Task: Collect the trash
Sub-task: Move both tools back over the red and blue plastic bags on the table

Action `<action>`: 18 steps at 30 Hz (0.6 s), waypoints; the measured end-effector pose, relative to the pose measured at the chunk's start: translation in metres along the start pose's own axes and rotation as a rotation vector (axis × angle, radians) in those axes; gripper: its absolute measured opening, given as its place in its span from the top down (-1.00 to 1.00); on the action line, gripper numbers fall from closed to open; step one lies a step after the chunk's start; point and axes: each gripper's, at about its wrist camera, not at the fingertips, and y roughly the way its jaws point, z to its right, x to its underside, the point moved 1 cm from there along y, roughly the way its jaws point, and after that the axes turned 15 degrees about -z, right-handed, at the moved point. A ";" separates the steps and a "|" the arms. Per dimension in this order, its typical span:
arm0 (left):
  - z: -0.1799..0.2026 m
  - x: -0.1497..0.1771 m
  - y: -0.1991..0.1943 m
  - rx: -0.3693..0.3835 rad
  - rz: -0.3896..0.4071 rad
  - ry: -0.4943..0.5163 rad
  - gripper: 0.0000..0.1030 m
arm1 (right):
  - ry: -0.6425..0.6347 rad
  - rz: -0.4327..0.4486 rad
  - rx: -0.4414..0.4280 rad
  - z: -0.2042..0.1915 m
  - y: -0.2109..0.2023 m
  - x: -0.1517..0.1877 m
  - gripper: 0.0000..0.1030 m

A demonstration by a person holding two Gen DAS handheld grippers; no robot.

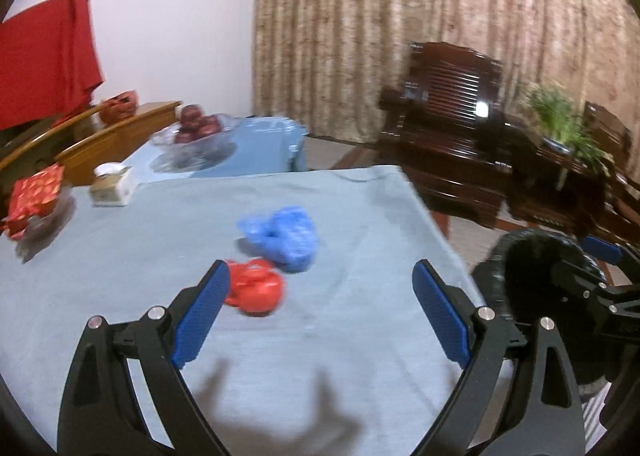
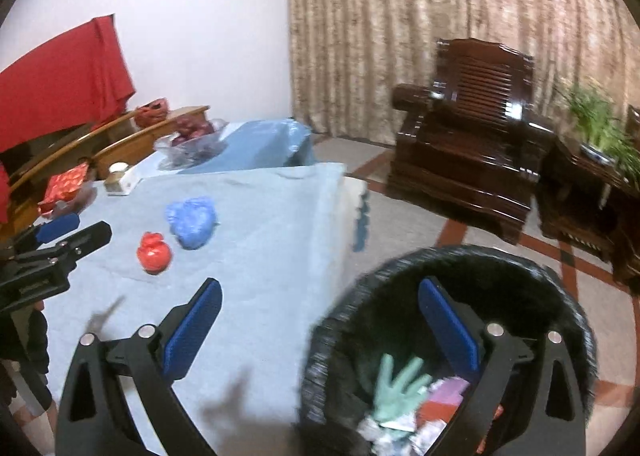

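Note:
A crumpled red bag (image 1: 256,290) and a crumpled blue bag (image 1: 286,242) lie together on the blue tablecloth (image 1: 340,336). My left gripper (image 1: 322,276) is open and empty, hovering just short of them, its left pad beside the red bag. Both bags also show in the right wrist view, red bag (image 2: 154,252) and blue bag (image 2: 192,222). My right gripper (image 2: 320,292) is open and empty, above the table's right edge and the black-lined trash bin (image 2: 560,296). The bin holds a green glove (image 2: 396,384) and other scraps. The left gripper (image 2: 60,240) shows at left there.
A glass bowl of red fruit (image 1: 196,132), a small box (image 1: 110,186) and a red packet (image 1: 34,196) stand at the table's far left. A dark wooden armchair (image 2: 468,152) and a potted plant (image 2: 600,124) stand beyond the bin. Curtains hang behind.

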 end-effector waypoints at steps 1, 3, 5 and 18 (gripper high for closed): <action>-0.008 0.001 0.000 -0.010 0.000 -0.008 -0.74 | -0.007 -0.002 -0.007 -0.006 0.004 -0.002 -0.88; -0.022 0.001 0.001 -0.036 -0.001 -0.021 -0.74 | -0.025 -0.009 -0.026 -0.020 0.013 -0.008 -0.88; -0.034 0.002 0.004 -0.055 -0.006 -0.033 -0.74 | -0.041 -0.011 -0.036 -0.031 0.019 -0.012 -0.88; -0.077 0.001 0.048 -0.112 -0.065 -0.061 -0.74 | -0.075 -0.067 -0.078 -0.078 0.089 -0.037 -0.88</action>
